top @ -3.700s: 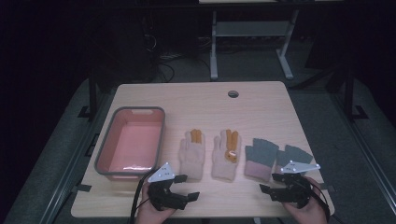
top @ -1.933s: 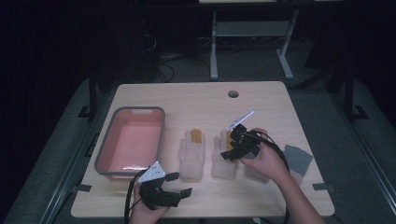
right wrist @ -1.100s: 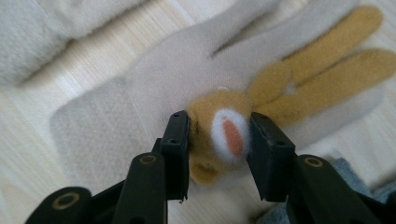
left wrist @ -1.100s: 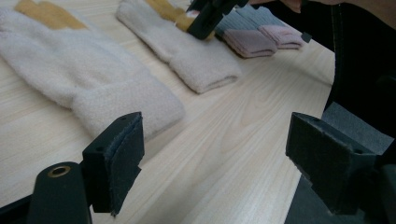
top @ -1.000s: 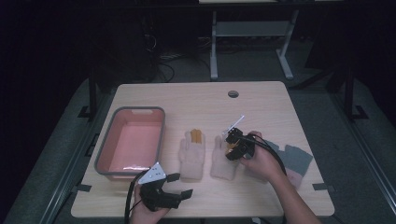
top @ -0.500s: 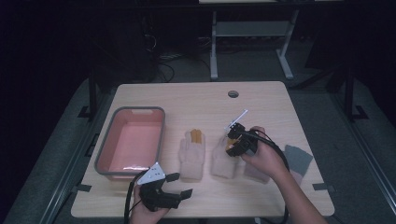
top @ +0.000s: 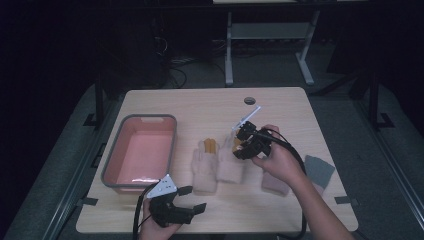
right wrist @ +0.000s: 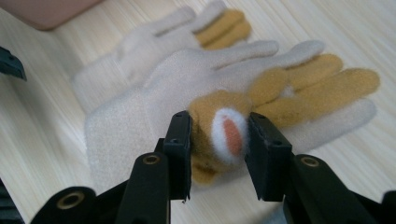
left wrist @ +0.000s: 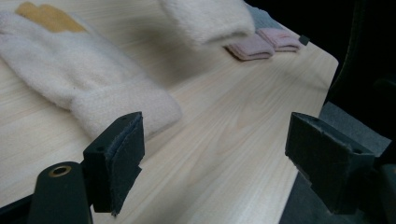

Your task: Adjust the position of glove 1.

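Two grippers share the work here. Nearest us, the left gripper (top: 192,210) rests at the near edge of the worktop (top: 210,102), its jaws spread wide with nothing between them; we judge it parked there to stay out of the way, pointed toward the cuff of the left glove (left wrist: 70,77) just ahead of it.

A little farther in, the right gripper (right wrist: 218,140) has its jaws closed narrow on the right glove (right wrist: 196,98), pinching a bunched fold of its tan patch, white and orange fluff squeezed up between the pads. The grip sits on top of the fabric, so we take it as a pinch meant to lift the glove off the worktop. That glove lies flat, fingers pointing away, touching its twin on the left.

To the right, beyond the person's forearm, lie a pink folded cloth (top: 275,183) and a grey cloth (top: 318,170). At the left stands a pink bin (top: 112,160), empty and close by, a likely place for the gloves.
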Motion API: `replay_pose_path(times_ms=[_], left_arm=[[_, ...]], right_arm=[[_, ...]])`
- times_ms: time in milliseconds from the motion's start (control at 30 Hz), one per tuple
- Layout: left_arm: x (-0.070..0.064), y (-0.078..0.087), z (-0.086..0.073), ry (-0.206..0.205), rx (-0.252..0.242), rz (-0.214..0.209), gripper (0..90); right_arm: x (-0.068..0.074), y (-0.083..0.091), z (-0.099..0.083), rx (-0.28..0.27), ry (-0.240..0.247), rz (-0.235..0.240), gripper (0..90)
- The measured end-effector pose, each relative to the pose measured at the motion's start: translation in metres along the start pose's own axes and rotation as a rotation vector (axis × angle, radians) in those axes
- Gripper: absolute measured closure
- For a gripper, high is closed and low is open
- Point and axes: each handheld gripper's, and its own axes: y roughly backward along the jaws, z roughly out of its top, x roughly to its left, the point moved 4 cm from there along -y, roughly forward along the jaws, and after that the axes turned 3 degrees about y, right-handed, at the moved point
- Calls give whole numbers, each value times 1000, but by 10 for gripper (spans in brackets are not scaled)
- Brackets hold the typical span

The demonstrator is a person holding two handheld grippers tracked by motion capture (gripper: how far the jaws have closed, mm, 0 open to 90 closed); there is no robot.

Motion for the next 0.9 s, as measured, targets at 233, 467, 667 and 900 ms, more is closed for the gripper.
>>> replay_pose_path(times_ms=[233,467,667,900], left_arm=[[0,4,0,-1,-7,10,201],[0,3,0,-2,-7,13,202],[-2,3,1,6,-11,12,201],[0,3,0,8,-2,12,201]], right_arm=[[17,-19,24,-5,59,27,633],[27,-33,36,6,87,52,632],[35,-48,45,18,111,69,631],[39,-65,48,40,117,86,628]])
